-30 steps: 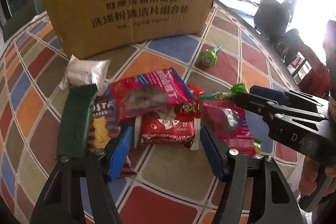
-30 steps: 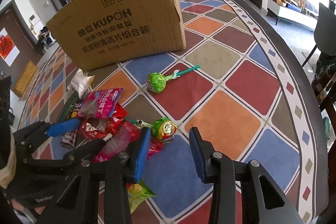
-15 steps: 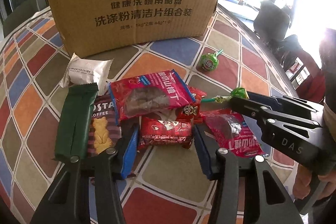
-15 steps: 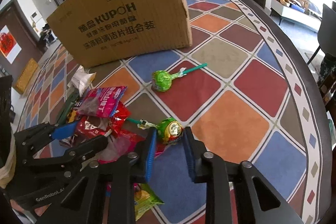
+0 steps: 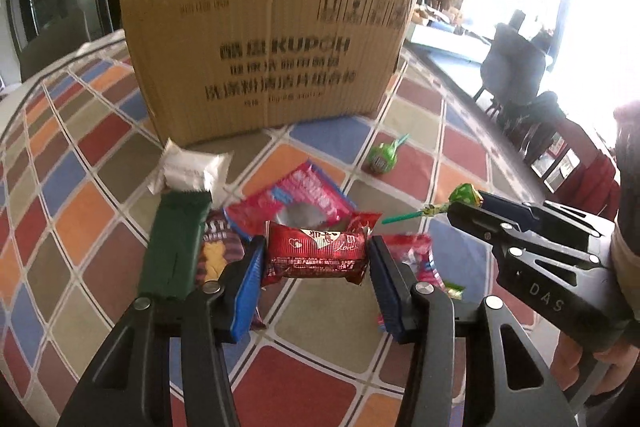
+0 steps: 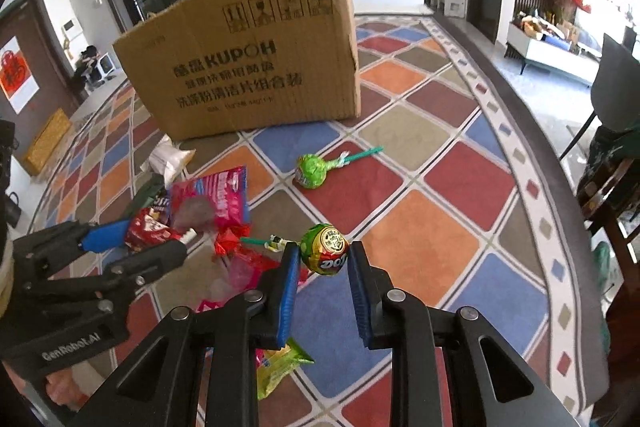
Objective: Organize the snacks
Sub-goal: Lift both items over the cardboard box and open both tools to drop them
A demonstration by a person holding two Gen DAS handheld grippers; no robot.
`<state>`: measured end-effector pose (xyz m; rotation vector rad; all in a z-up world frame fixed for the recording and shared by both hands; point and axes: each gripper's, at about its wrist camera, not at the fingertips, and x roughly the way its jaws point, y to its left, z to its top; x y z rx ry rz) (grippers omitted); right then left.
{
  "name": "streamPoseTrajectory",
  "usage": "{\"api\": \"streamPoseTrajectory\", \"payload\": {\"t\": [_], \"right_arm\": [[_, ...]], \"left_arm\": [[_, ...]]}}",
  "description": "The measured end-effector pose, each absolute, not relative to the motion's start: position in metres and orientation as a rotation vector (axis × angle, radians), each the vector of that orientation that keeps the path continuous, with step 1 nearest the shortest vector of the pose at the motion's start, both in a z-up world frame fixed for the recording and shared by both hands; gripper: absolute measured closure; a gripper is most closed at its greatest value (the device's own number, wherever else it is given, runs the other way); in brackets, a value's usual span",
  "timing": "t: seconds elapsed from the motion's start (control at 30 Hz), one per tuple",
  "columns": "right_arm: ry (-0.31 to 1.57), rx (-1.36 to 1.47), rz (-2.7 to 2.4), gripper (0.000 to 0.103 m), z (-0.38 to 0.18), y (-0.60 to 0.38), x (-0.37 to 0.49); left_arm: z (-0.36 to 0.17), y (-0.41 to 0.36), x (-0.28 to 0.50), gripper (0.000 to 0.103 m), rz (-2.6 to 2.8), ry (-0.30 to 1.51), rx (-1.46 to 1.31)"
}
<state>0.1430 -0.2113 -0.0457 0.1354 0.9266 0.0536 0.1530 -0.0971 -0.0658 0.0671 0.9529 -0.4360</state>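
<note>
Red foil snack packet (image 5: 316,255) pinched by left gripper (image 5: 316,261), round green lollipop (image 6: 325,249) by right gripper (image 6: 323,261); slick wrappers could slip.

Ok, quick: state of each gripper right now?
Left gripper: shut on the red snack packet.
Right gripper: shut on the lollipop.

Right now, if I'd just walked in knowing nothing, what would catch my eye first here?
Probably the two claws, each gripping a snack above the checkered mat: the left claw pinches a red packet, the right claw a green lollipop. Behind them stands a big cardboard box, with a second lollipop lying in front of it and a heap of wrappers to the left.
</note>
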Motion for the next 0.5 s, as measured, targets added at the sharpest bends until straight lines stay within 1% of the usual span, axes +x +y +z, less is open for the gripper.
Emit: {"api": "streamPoseTrajectory", "payload": {"t": [0.5], "right_arm": [[0.774, 0.150, 0.062, 0.077, 0.007, -0.211, 0.137]], "left_arm": [[-0.003, -0.090, 0.149, 0.053, -0.427, 0.782, 0.049]]}}
